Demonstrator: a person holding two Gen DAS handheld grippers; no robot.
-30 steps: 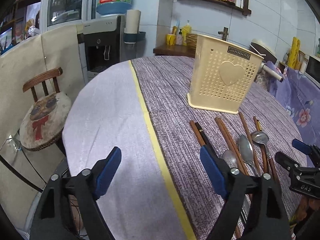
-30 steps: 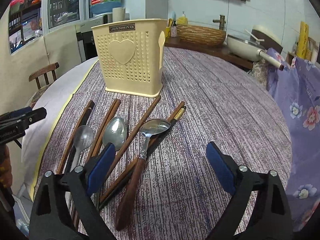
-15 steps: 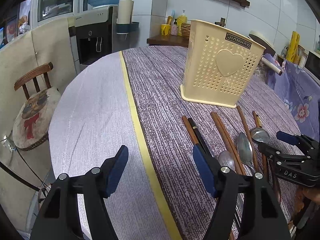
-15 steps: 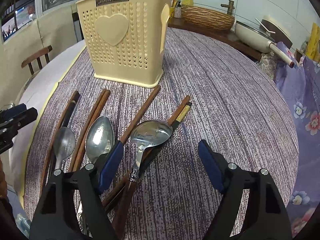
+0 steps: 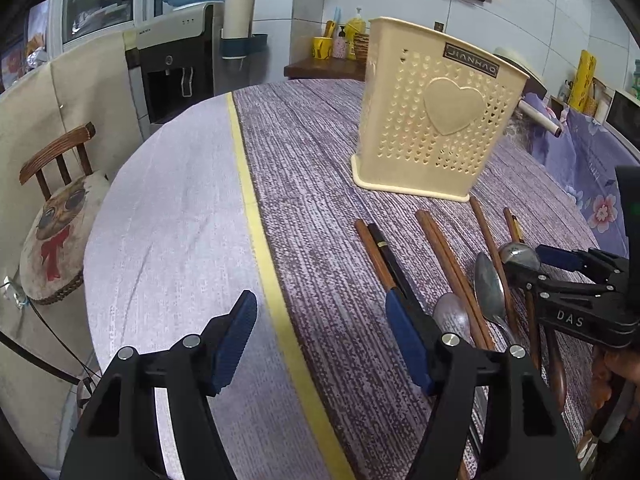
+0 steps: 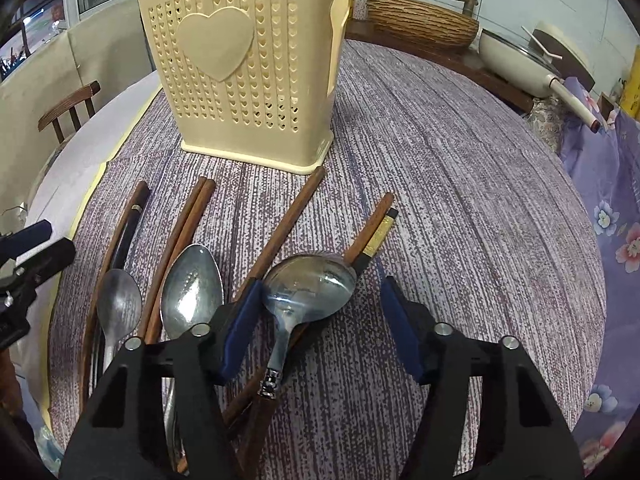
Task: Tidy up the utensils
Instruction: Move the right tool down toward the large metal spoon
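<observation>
A cream perforated utensil holder [image 6: 248,68] with a heart stands on the purple tablecloth; it also shows in the left wrist view [image 5: 436,116]. In front of it lie several brown chopsticks [image 6: 288,220] and three metal spoons. My right gripper [image 6: 320,320] is open, low over the table, with the large wood-handled spoon [image 6: 310,290] between its fingers. Two smaller spoons [image 6: 192,288] lie to its left. My left gripper [image 5: 324,336] is open and empty over the yellow stripe, left of the chopsticks [image 5: 380,256].
A wooden chair [image 5: 56,208] with a cushion stands at the table's left edge. A water dispenser [image 5: 176,68] stands behind. A wicker basket [image 6: 420,20] and a white pan [image 6: 520,60] sit on a counter at the back right.
My right gripper has moved forward and down, so the large spoon now lies between its fingers. My left gripper has advanced a little toward the utensils.
</observation>
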